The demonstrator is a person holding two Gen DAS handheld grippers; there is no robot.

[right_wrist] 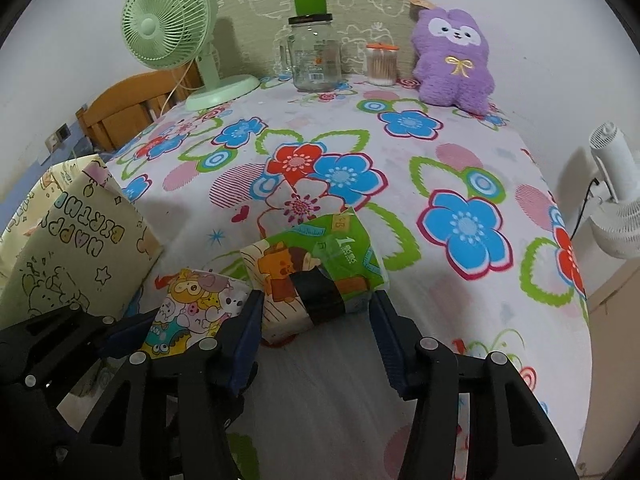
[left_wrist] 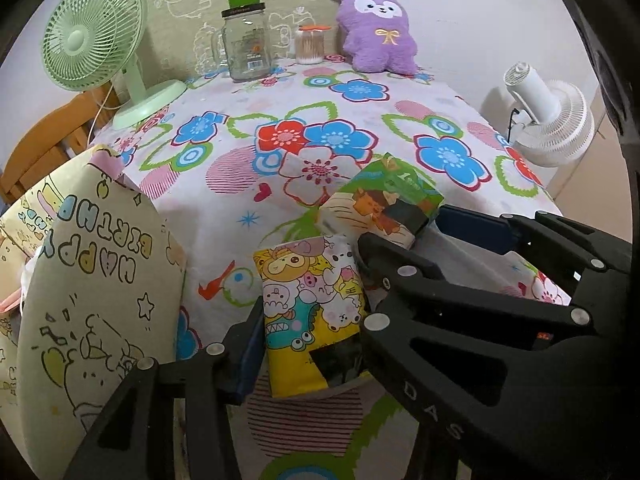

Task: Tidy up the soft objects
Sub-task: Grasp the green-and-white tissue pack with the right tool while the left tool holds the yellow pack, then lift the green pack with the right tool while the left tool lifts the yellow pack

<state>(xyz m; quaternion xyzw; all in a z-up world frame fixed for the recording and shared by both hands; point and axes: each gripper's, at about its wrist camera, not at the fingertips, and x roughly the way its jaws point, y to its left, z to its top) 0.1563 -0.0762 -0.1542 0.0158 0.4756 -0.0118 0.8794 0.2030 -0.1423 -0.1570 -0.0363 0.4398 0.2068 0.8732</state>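
Clamping the yellow cartoon tissue pack (left_wrist: 316, 316) between blue pads, left gripper (left_wrist: 308, 320) pressed against both long sides of it, the pack lying on the flowered tablecloth (left_wrist: 248, 184) near the front edge. Squeezing the green tissue pack (right_wrist: 316, 276) likewise, right gripper (right_wrist: 316, 312) set with one pad against each side, a black band across the wrapper's middle. No earlier view given, so nothing said of any jaw motion. Lying just beside one another, the two packs, yellow to the left, green to the right and slightly farther back; touching or narrowly apart, cannot tell. Standing to the left of both, a cream gift bag (left_wrist: 100, 280) printed with "HAPPY BIRTHDAY" upside down, close to the yellow pack. Sitting upright at the far edge of the cloth against the wall, a purple plush toy (left_wrist: 376, 28) with a gold bow. Lined up beside it, a small jar of cotton swabs (left_wrist: 310, 46), a glass mug jar (left_wrist: 248, 44) with a green cup on top, and a green desk fan (left_wrist: 96, 36). Off the table's right side, a white fan (left_wrist: 556, 120).
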